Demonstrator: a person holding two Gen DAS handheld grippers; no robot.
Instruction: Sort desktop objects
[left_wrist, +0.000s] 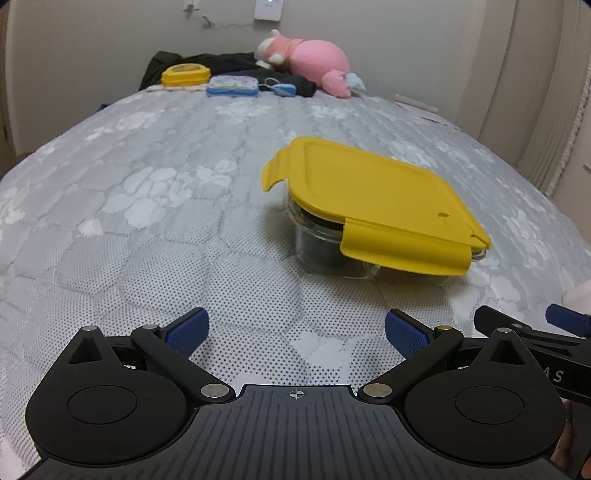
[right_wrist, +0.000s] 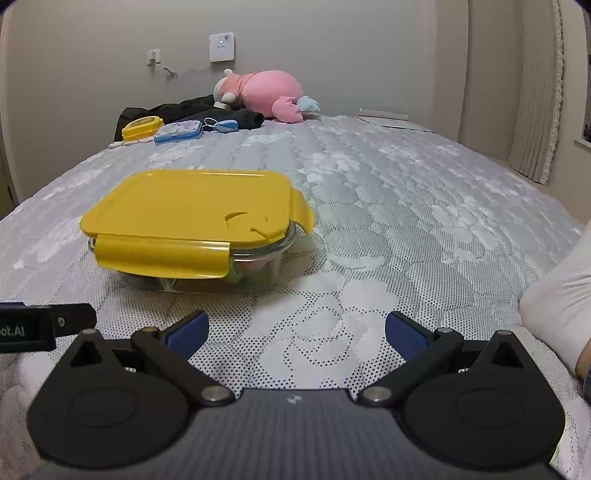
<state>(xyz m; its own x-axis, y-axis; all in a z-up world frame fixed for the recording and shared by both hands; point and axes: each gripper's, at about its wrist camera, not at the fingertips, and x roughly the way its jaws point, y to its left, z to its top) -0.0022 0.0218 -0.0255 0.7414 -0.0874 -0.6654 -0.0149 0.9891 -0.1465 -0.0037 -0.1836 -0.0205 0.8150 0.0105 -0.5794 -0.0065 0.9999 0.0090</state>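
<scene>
A glass food box with a yellow lid (left_wrist: 373, 199) sits on the grey patterned mattress (left_wrist: 147, 221), ahead and right of my left gripper (left_wrist: 295, 332). The lid rests on the box with its side flaps flared out. In the right wrist view the same box (right_wrist: 192, 214) lies ahead and left of my right gripper (right_wrist: 295, 332). Dark and coloured contents show through the glass. Both grippers are open and empty, low over the mattress, side by side.
At the far end lie a small yellow box (left_wrist: 185, 74), a blue tin (left_wrist: 232, 85), a blue keyring (left_wrist: 282, 89), black cloth (left_wrist: 229, 66) and a pink plush toy (left_wrist: 314, 61). A person's sleeve (right_wrist: 561, 295) is at the right. A curtain (right_wrist: 535, 92) hangs right.
</scene>
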